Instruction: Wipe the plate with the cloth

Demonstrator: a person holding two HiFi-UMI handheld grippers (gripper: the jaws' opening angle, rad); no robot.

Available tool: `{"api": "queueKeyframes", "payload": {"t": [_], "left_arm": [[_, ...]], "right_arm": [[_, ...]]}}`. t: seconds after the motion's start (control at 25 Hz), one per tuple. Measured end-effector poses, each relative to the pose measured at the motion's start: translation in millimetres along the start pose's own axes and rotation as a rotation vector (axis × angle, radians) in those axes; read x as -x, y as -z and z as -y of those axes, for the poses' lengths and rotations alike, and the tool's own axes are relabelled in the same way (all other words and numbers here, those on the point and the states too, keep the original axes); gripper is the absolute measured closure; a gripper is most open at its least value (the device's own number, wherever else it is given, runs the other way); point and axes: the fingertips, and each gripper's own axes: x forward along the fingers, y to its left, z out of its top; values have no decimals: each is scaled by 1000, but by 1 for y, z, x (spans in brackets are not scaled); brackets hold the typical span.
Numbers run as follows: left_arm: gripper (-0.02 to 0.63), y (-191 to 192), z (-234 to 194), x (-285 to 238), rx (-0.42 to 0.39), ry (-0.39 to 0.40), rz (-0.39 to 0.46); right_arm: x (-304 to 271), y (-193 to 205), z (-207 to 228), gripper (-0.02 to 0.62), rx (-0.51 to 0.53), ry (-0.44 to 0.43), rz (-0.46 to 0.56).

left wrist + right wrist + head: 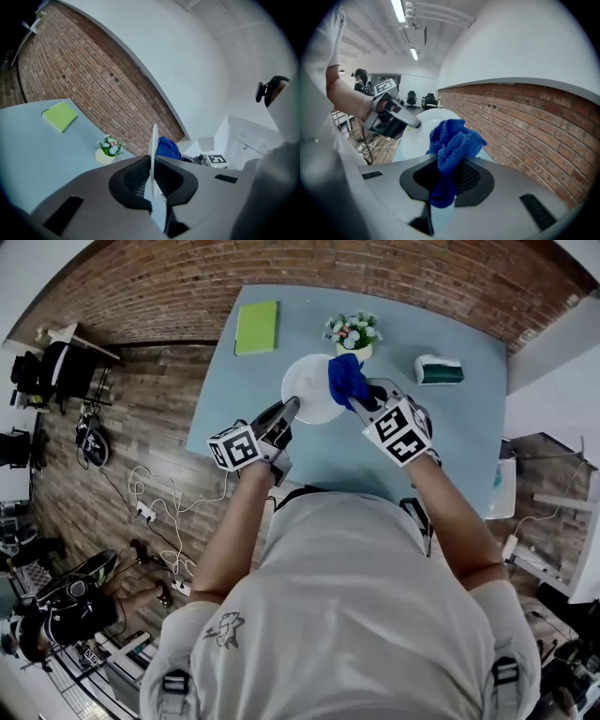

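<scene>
**Head view.** The left gripper (290, 410) is closed on the near-left rim of the white plate (306, 390). The plate is above the light-blue bench (450, 442), near its middle. The right gripper (362, 399) is clamped on the blue cloth (346, 379), and the bunched cloth lies against the right part of the plate. Each gripper carries a cube (234, 447) with black-and-white square markers. These are patterns, not letters. Toward the far edge of the bench are a green pad (256, 327), a flower pot (353, 335) and a green-and-white sponge (438, 369). A small dark print (225, 629) on the person's shirt is too small to read.

**Left gripper view.** The plate (153, 150) shows edge-on, pinched between the jaws of the left gripper (151, 183). The cloth (168, 147) touches its right face. The flower pot (108, 149) and the green pad (60, 116) lie to the left, in front of a brick wall (84, 75).

**Right gripper view.** The jaws of the right gripper (443, 182) are closed on the cloth (453, 145), which bulges above them. The plate (417, 136) is just behind the cloth, with the left gripper (414, 123) on its rim.
</scene>
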Motion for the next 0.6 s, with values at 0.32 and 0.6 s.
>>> {"api": "queueKeyframes", "payload": {"t": [0.32,0.6], "left_arm": [[587,18,32,-29,21,87,-48],[592,-21,11,-4,121,7,84]], "right_arm": [[3,-79,-18,523,128,-13,100],[2,-52,-60,525,64,-119,74]]}}
